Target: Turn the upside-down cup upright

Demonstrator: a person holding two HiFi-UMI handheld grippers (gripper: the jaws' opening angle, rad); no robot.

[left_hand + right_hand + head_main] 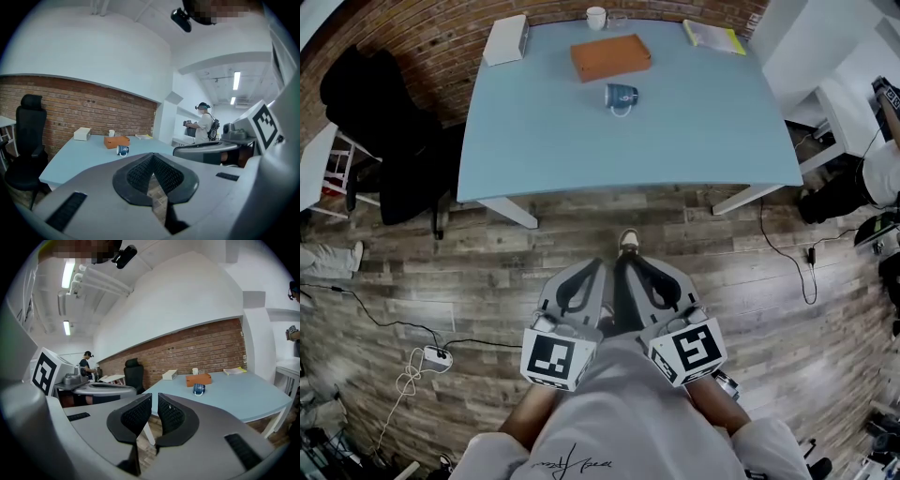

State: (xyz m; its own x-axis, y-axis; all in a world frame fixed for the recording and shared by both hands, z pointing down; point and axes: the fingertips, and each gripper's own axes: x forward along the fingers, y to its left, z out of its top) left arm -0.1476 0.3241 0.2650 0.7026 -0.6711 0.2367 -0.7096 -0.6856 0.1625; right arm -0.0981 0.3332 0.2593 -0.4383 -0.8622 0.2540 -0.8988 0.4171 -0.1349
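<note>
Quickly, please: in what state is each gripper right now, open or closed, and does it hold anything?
Left gripper: jaws closed at the tips, holding nothing.
Right gripper: jaws a little apart, holding nothing.

We find no word or number that we can read. The nearest thing to a sign is a black-and-white square marker on the cube of the left gripper, at seven o'clock in the head view. A second marker sits on the cube of the right gripper, at five o'clock (each gripper view shows the other's marker too). A dark handwritten scrawl crosses the grey shirt at six o'clock, too loose to read. The blue cup at twelve o'clock bears a pale mark, too small to make out.
</note>
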